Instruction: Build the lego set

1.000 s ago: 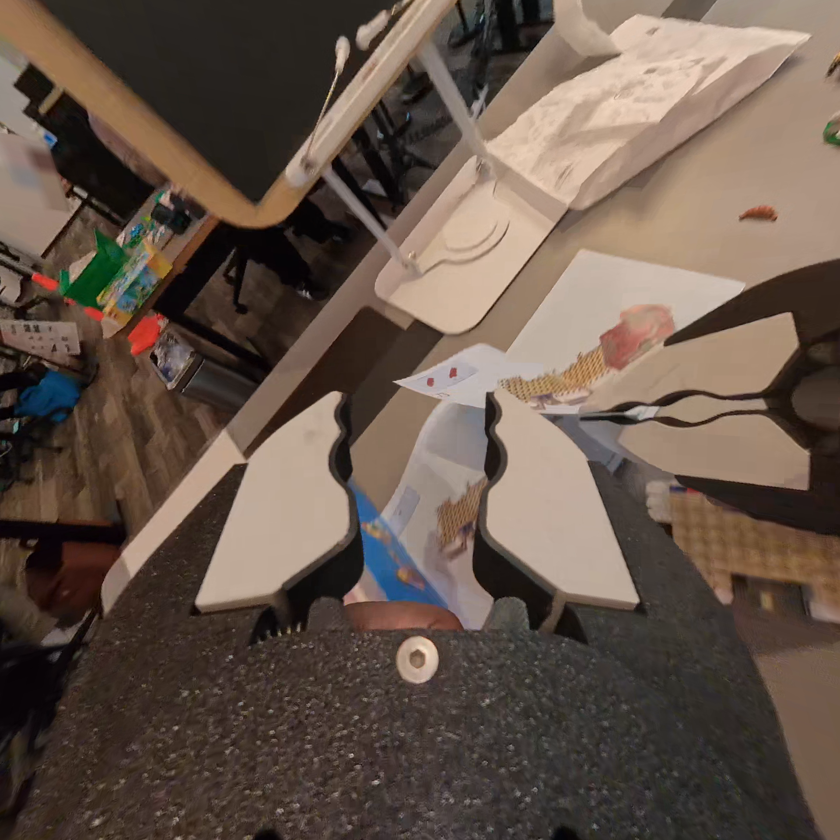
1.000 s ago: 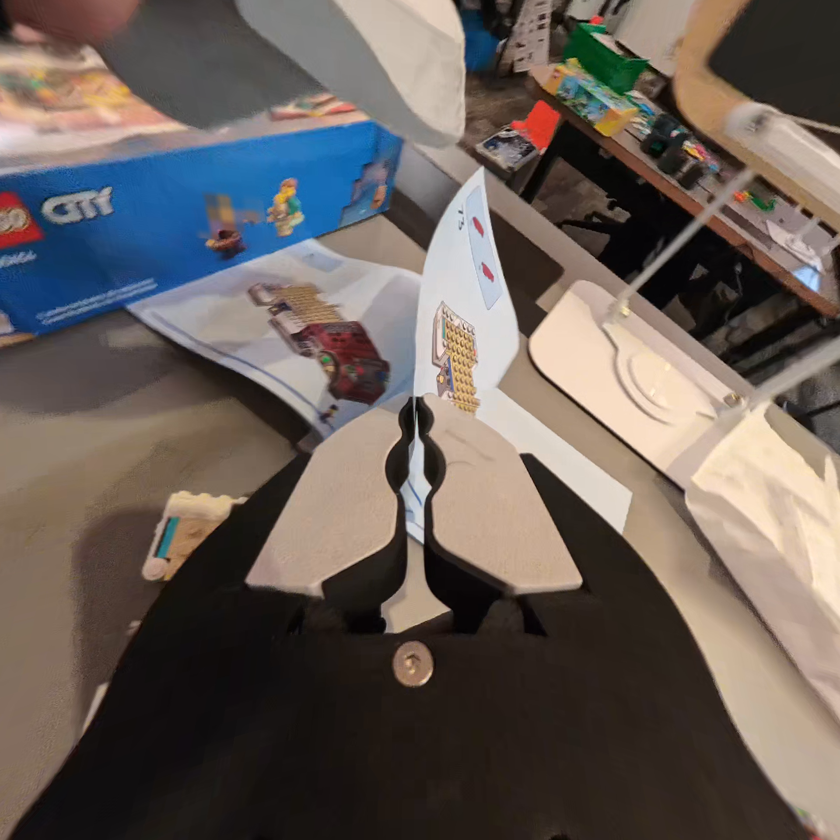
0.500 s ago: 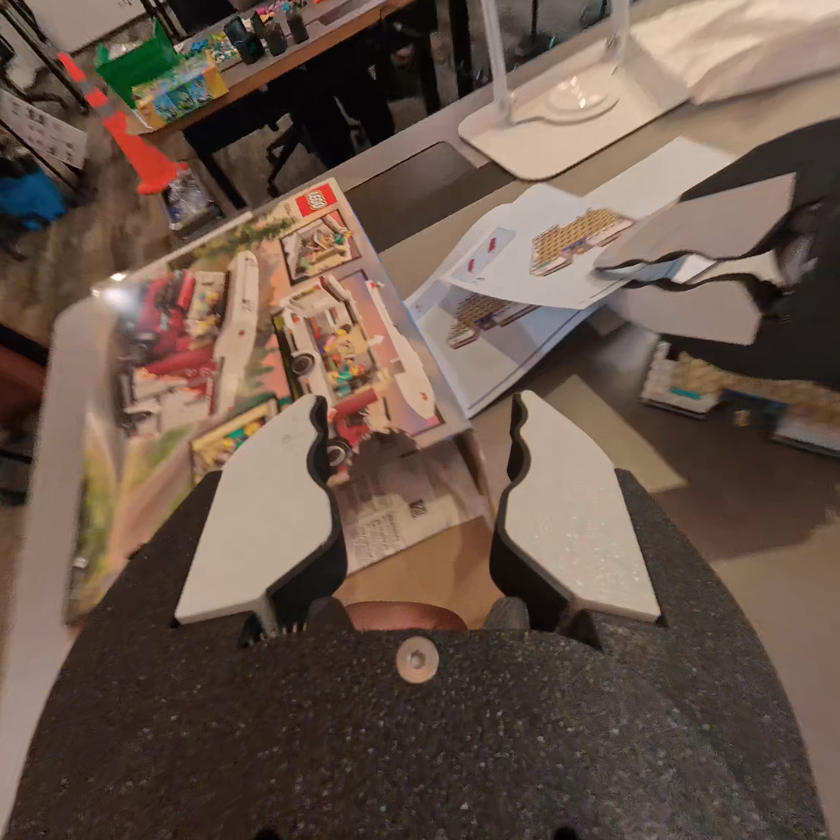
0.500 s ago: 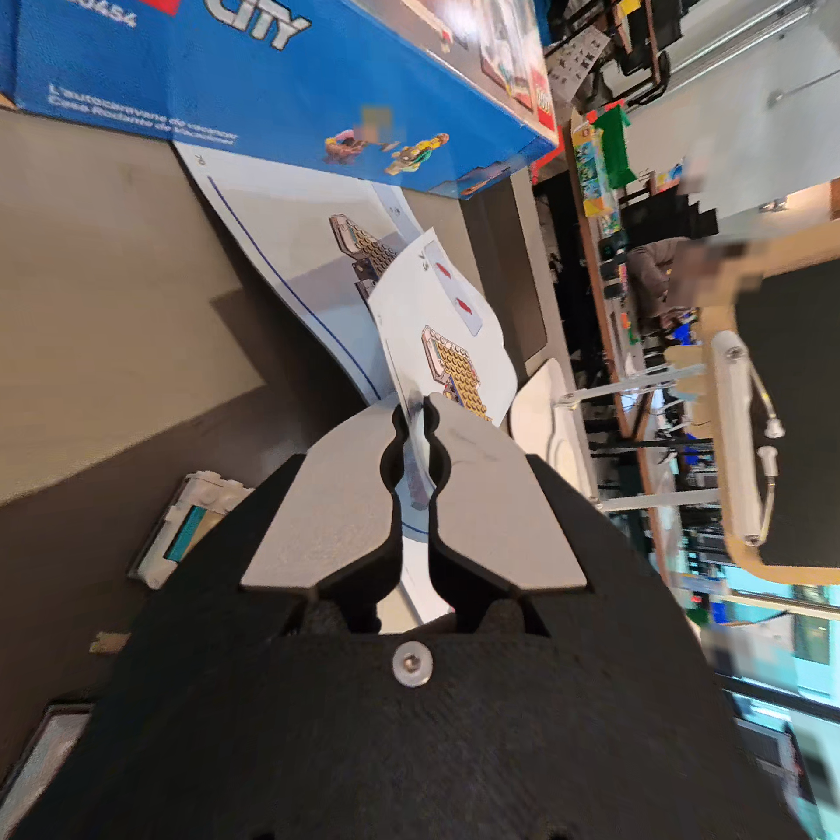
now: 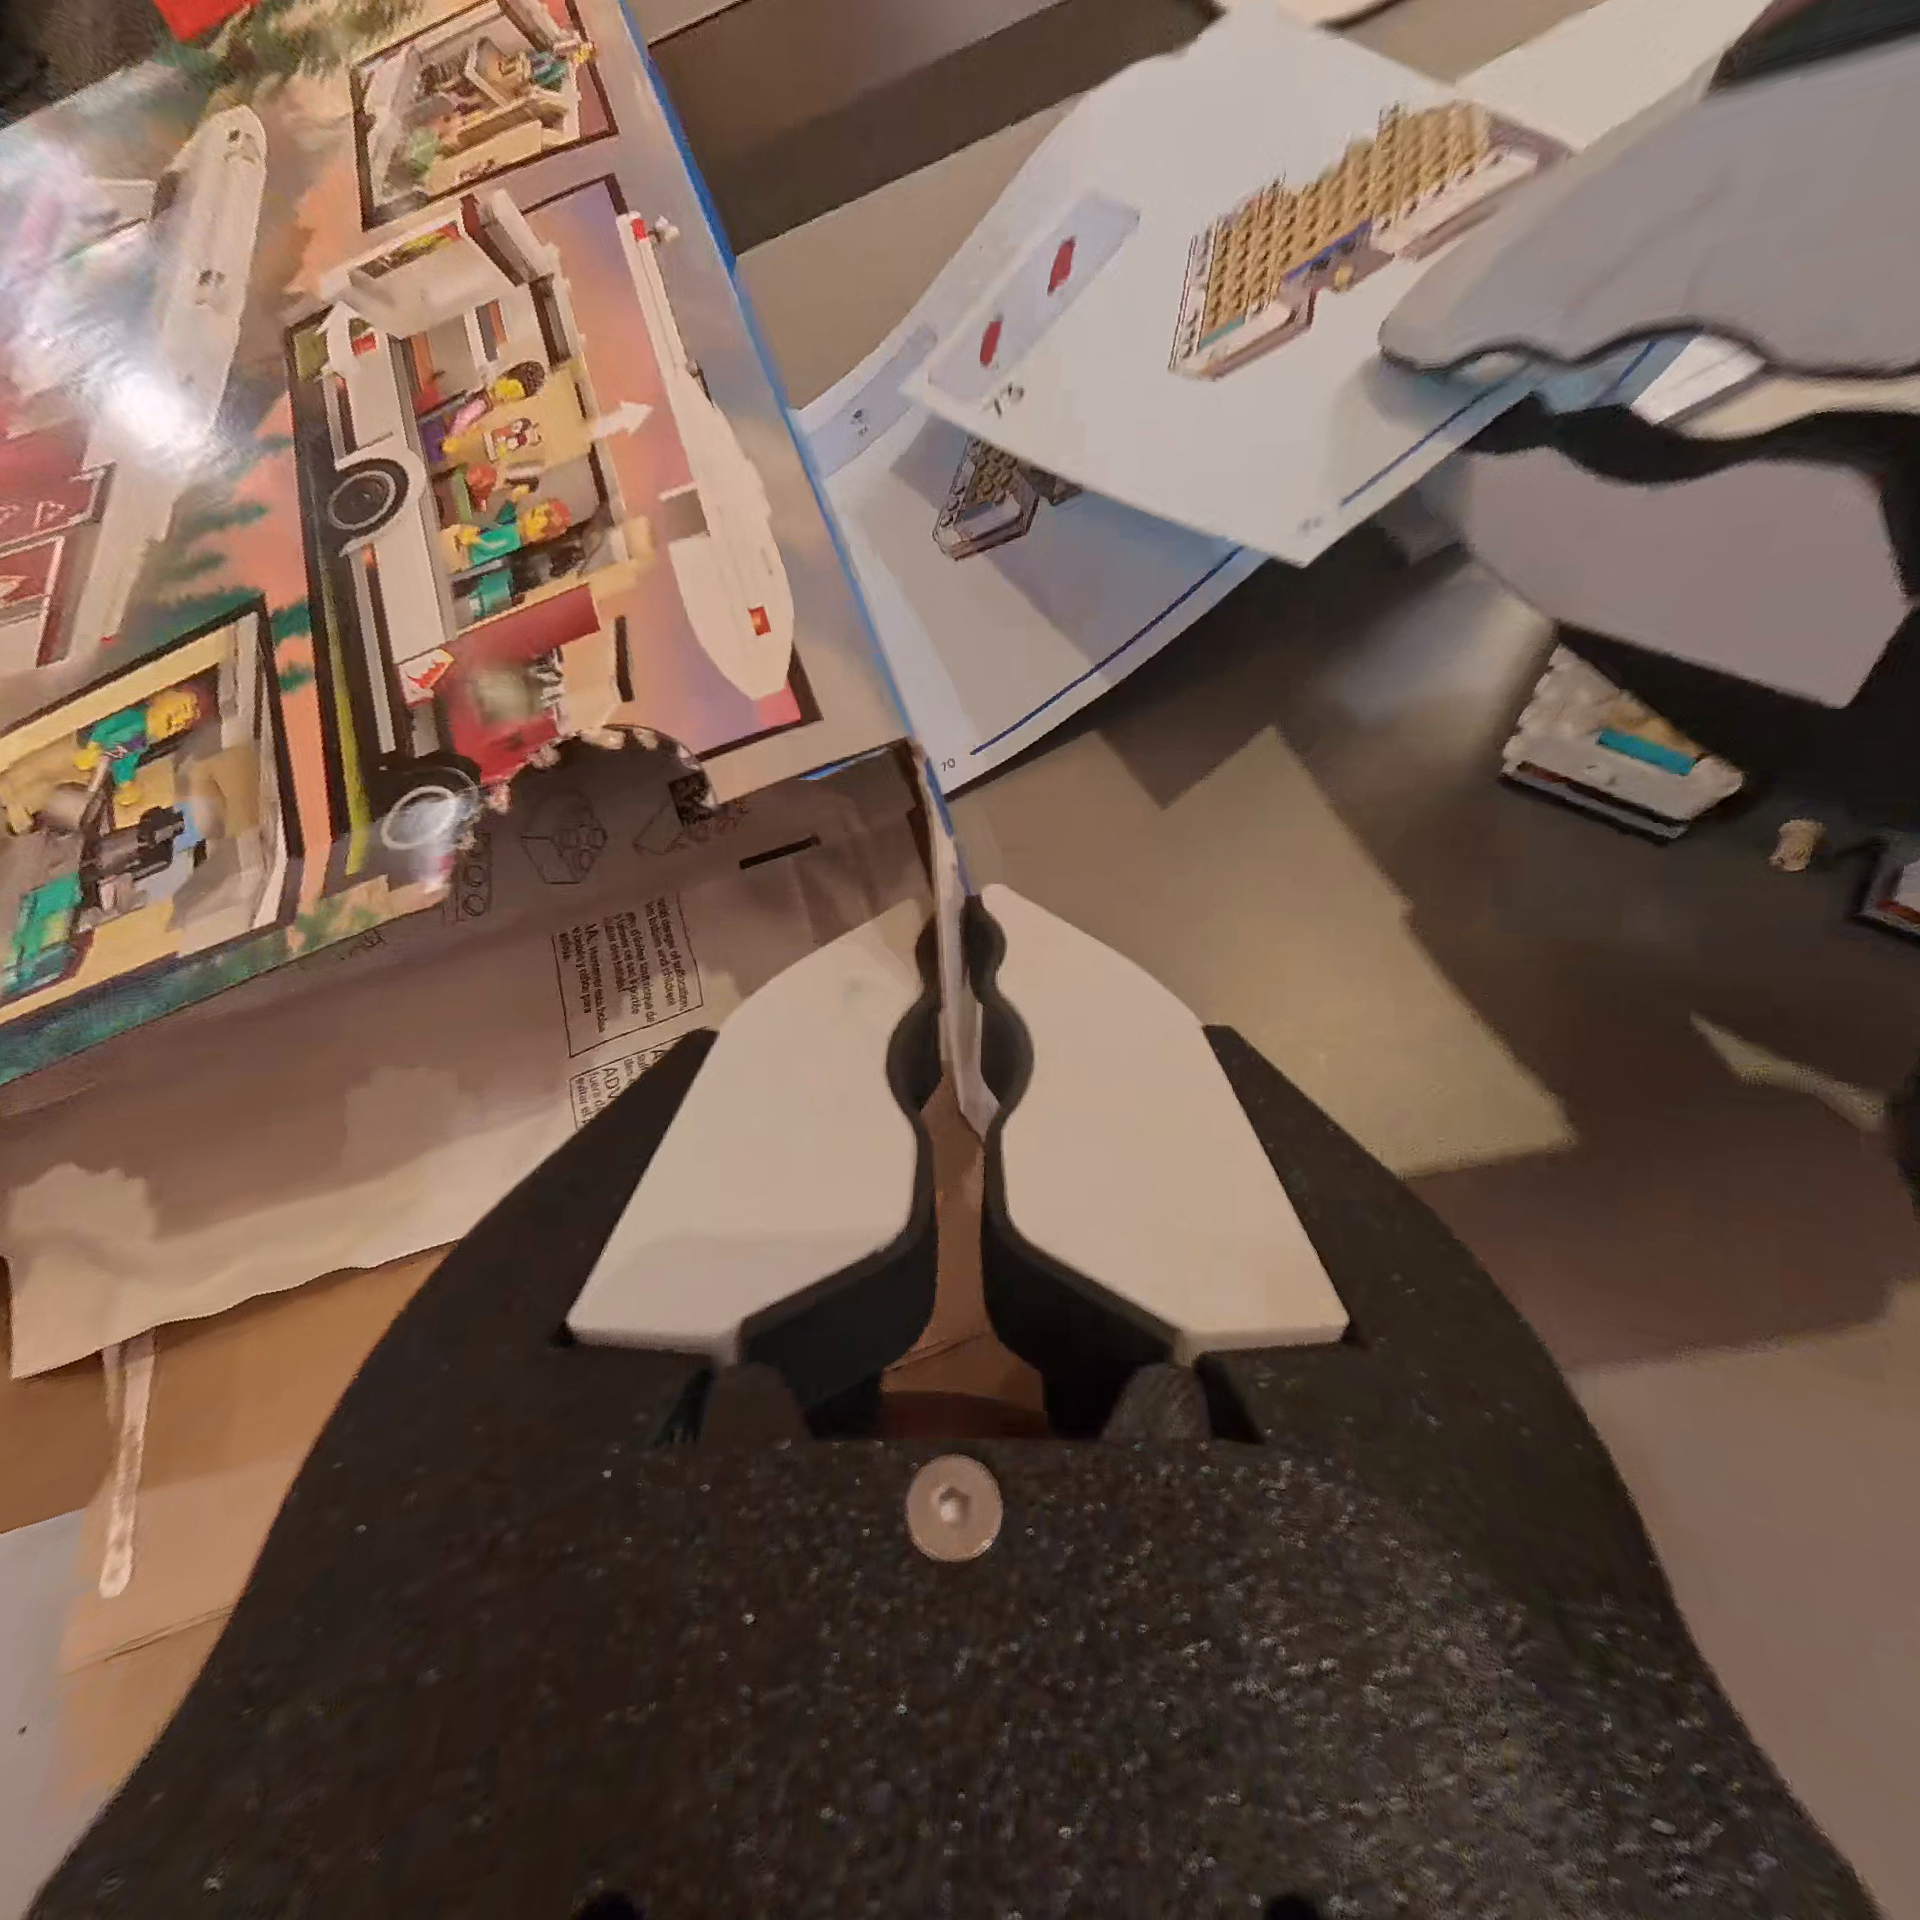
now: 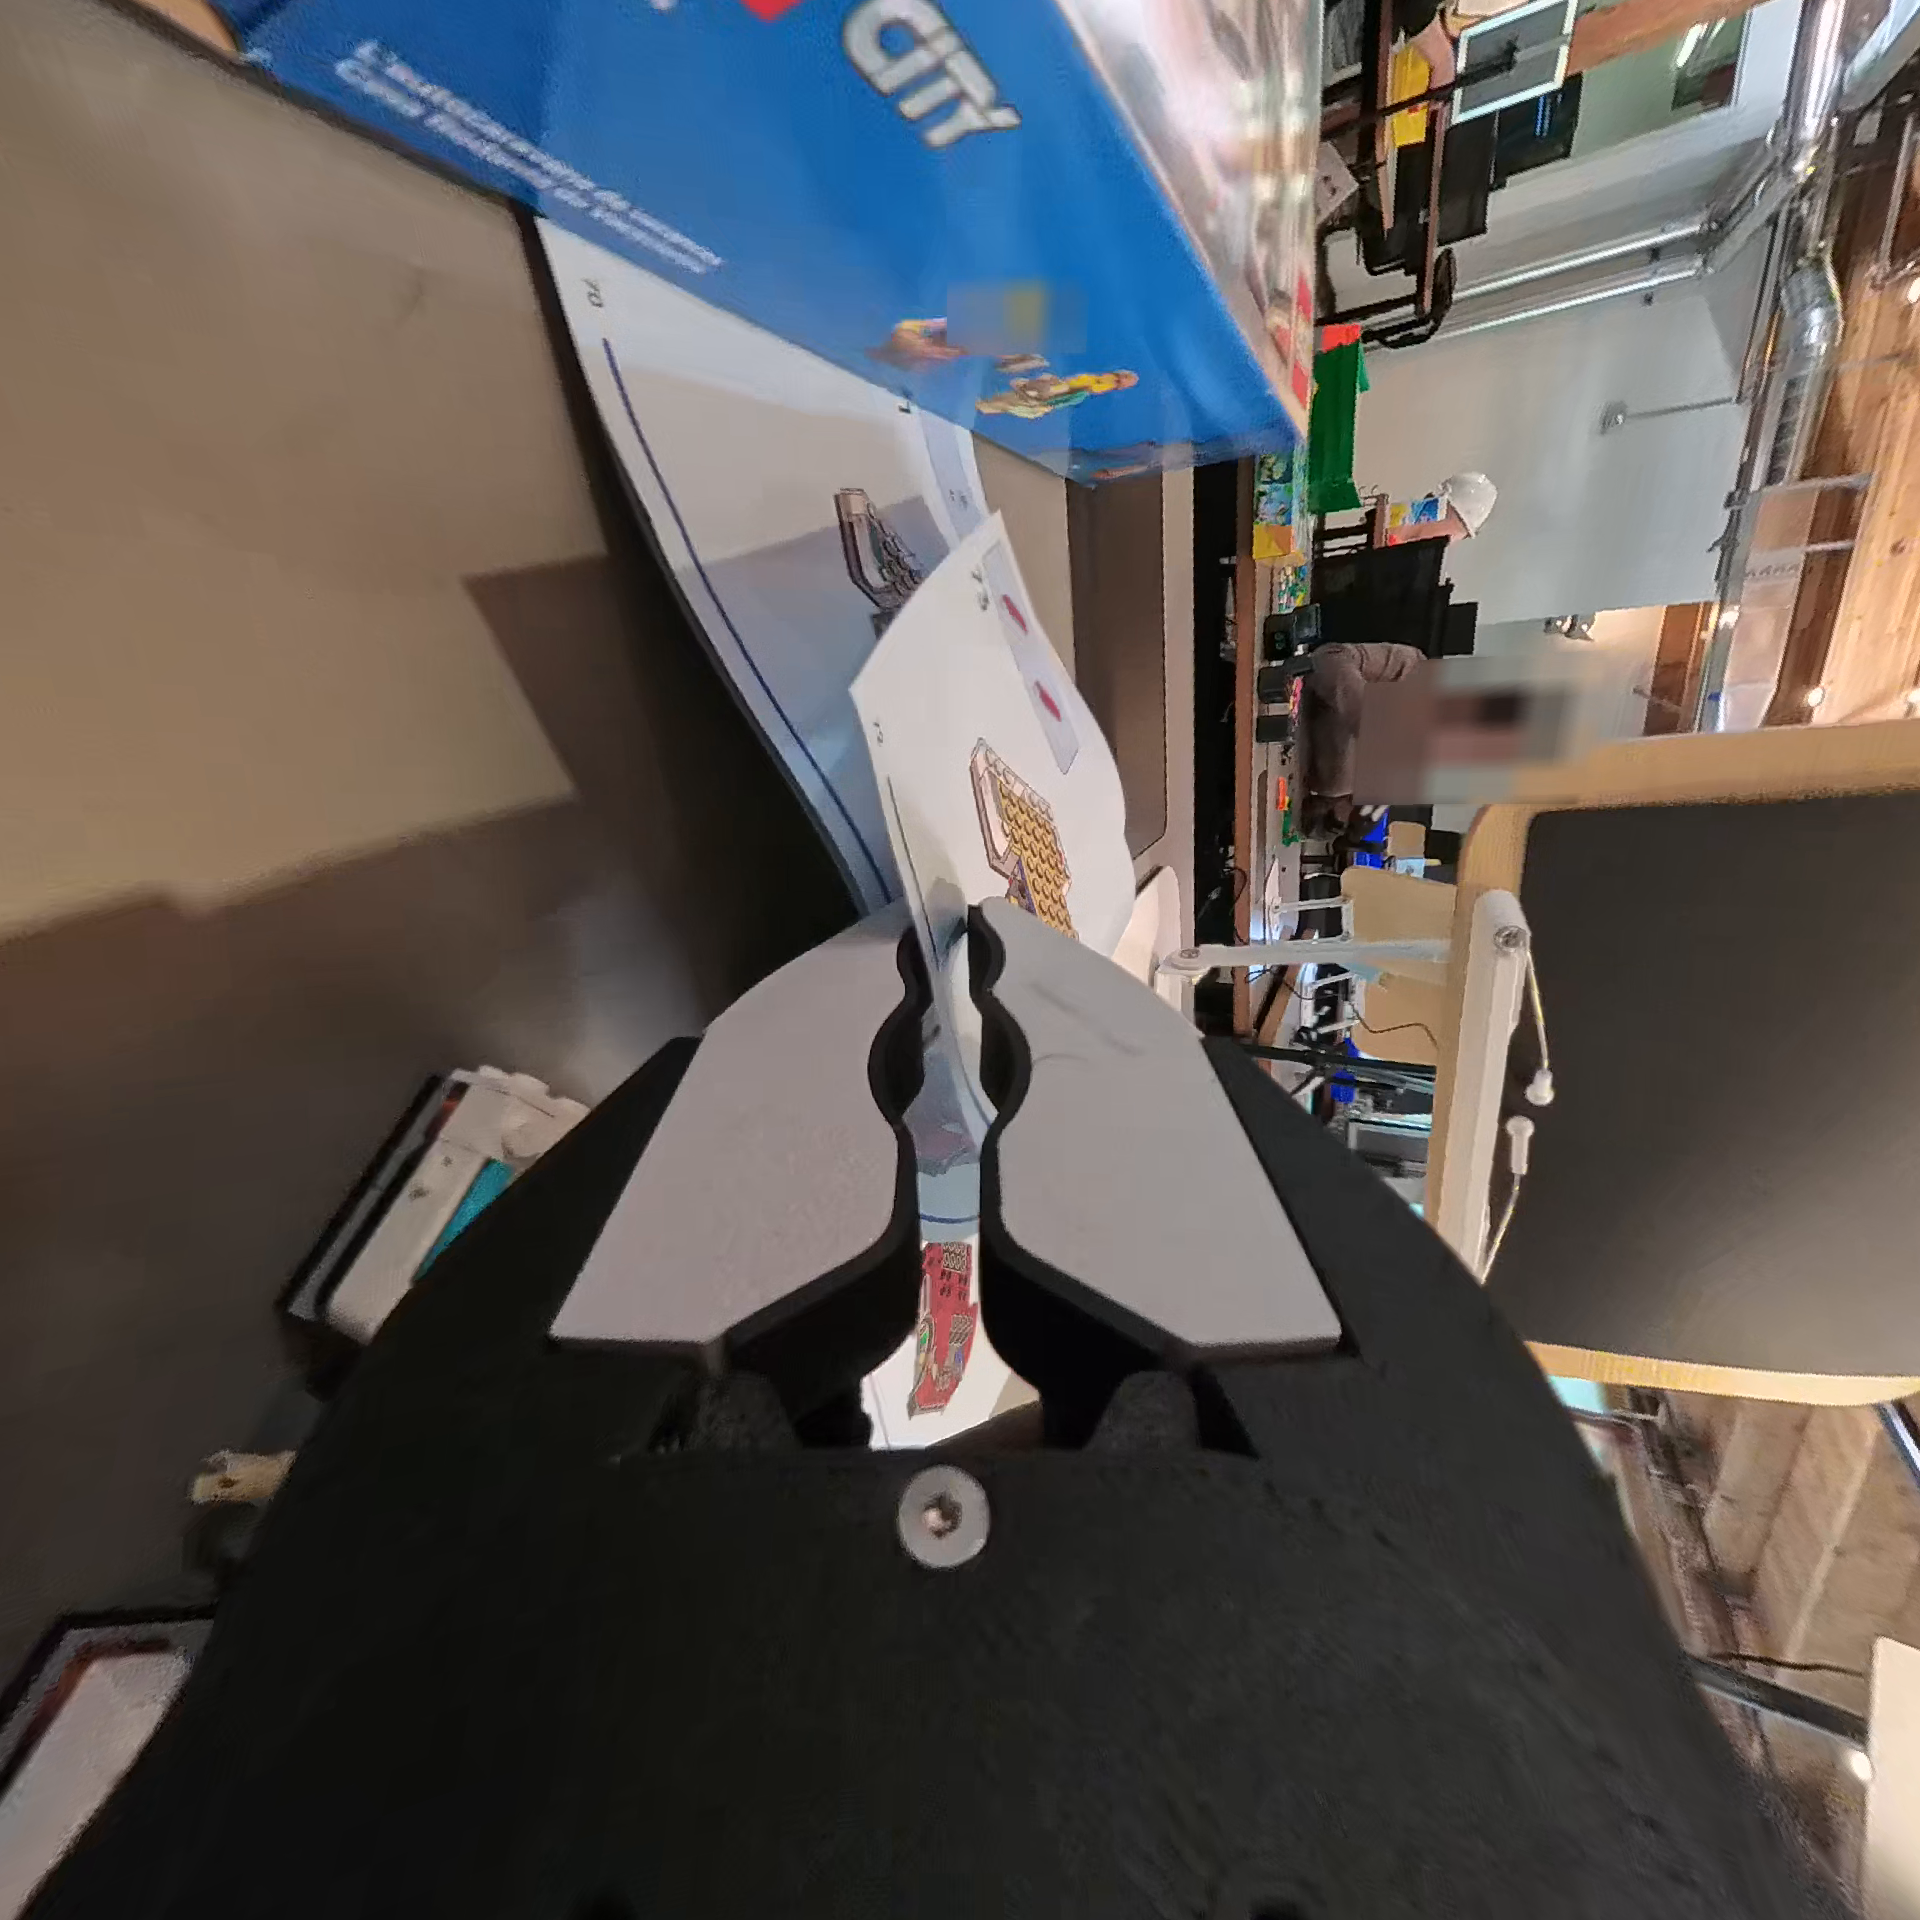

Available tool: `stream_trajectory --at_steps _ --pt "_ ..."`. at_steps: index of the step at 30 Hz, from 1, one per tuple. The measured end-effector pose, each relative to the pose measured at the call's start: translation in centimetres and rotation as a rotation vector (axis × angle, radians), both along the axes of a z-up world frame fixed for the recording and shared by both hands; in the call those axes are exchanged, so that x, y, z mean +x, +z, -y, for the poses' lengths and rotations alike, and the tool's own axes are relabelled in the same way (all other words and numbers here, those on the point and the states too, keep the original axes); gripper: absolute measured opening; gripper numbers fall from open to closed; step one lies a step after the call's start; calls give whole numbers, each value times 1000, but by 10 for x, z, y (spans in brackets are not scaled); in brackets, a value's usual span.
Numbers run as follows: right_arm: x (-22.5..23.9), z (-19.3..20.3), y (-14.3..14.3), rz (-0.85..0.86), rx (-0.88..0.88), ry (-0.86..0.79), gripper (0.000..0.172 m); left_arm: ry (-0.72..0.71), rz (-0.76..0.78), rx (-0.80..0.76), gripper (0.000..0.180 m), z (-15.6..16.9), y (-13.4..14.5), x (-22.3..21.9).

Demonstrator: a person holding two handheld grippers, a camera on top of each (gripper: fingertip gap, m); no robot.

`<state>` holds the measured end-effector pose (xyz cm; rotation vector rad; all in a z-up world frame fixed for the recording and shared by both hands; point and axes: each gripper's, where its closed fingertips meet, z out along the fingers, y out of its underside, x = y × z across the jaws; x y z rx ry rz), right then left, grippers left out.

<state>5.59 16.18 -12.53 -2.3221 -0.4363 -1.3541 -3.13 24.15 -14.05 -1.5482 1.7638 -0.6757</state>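
Where gripped, booklet page (image 6: 997, 748) curled.

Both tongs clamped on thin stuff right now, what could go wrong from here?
1. The right tongs pinch one booklet page; pulling could tear it from the booklet.
2. The left tongs grip only the toy box side wall's edge; the cardboard may bend or slip out.

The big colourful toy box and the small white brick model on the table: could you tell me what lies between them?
In the left wrist view, the open white instruction booklet and bare grey table lie between toy box and brick model.
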Motion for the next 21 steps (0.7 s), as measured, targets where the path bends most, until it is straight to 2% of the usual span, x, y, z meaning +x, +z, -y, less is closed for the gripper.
stream_trajectory --at_steps 6,9,18,21 --pt "-5 -11 -8 32 -42 28 2 27 218 -120 3 -12 42 -1" --pt "-9 -19 -11 44 -64 49 2 39 281 -161 3 -17 54 -4" --pt "-24 -47 -26 -3 -110 133 10 9 208 -192 2 -11 37 -3" --pt "-30 -48 -29 -29 -112 169 26 9 211 -207 2 -11 37 -4"
